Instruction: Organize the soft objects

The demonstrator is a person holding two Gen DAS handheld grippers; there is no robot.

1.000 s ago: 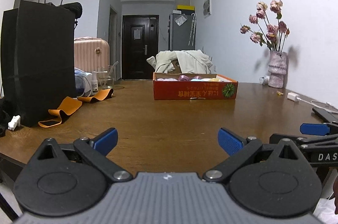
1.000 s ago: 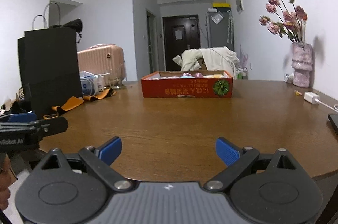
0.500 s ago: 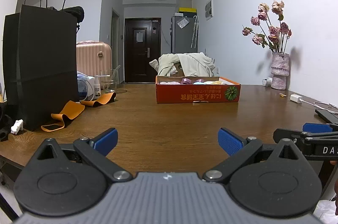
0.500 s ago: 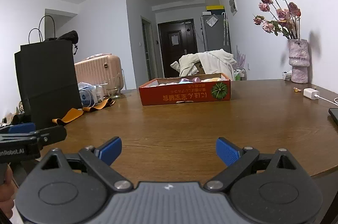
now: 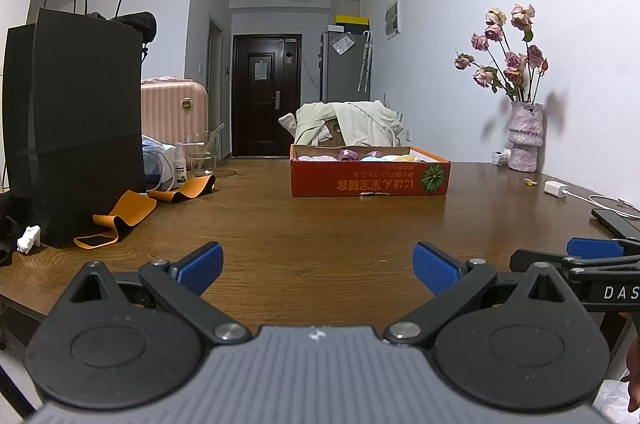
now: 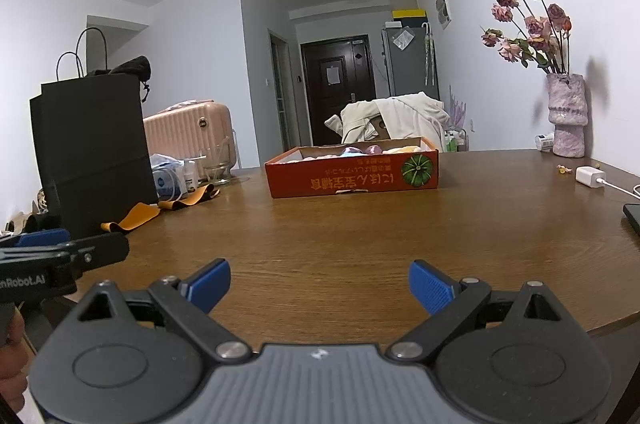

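An orange cardboard box (image 5: 370,177) (image 6: 352,175) stands at the far middle of the wooden table, with several pastel soft objects (image 5: 360,155) (image 6: 360,148) showing over its rim. My left gripper (image 5: 318,270) hovers open over the table's near edge, nothing between its blue pads. My right gripper (image 6: 319,284) is also open and empty, at the near edge to the right of the left one. Each gripper shows in the other's view: the right gripper (image 5: 576,256), the left gripper (image 6: 64,248). Both are far from the box.
A tall black paper bag (image 5: 76,127) stands at the left with an orange strap (image 5: 132,212) beside it, plus a bottle and a glass (image 5: 204,153). A vase of dried flowers (image 5: 524,139), a white charger (image 5: 556,189) and a dark phone (image 5: 616,222) lie at the right.
Both wrist views have tilted upward a little, so the box and table sit lower in frame. Both grippers stay open and empty.
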